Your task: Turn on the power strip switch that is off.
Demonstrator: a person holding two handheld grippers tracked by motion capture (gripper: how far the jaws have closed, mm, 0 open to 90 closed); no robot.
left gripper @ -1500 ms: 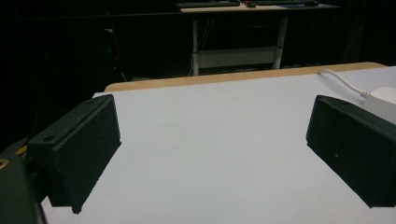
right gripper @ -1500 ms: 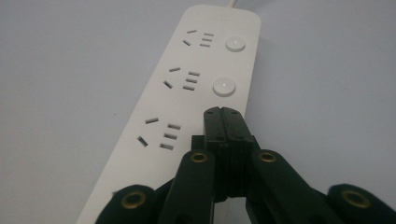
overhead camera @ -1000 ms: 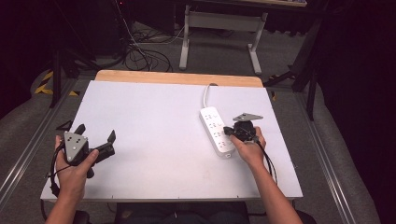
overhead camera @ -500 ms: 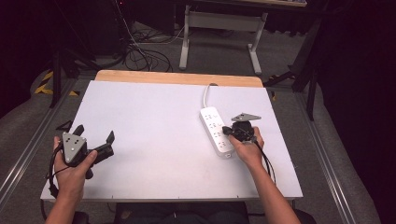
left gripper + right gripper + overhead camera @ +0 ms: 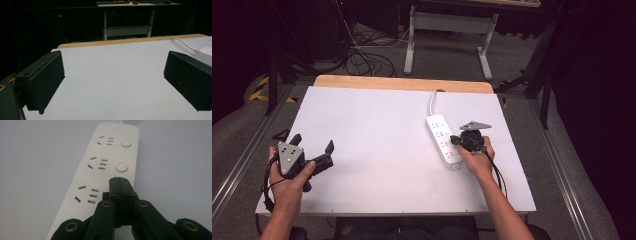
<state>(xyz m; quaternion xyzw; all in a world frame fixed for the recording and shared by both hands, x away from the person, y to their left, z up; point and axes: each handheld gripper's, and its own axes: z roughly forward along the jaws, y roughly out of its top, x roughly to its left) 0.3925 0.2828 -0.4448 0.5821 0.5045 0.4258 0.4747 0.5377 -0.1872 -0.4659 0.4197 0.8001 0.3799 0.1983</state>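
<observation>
A white power strip lies on the right half of the white table, and its cable runs toward the far edge. My right gripper is shut, its tips resting over the strip's near end. In the right gripper view the closed tips sit on the power strip just below two round buttons, beside the third socket. My left gripper is held at the table's front left, wide open with nothing between its jaws. From the left gripper view, the strip's corner peeks over the right jaw.
A wooden strip borders the table's far edge. Beyond it stand a metal desk frame and loose cables on the floor. Metal rails run along both sides of the table.
</observation>
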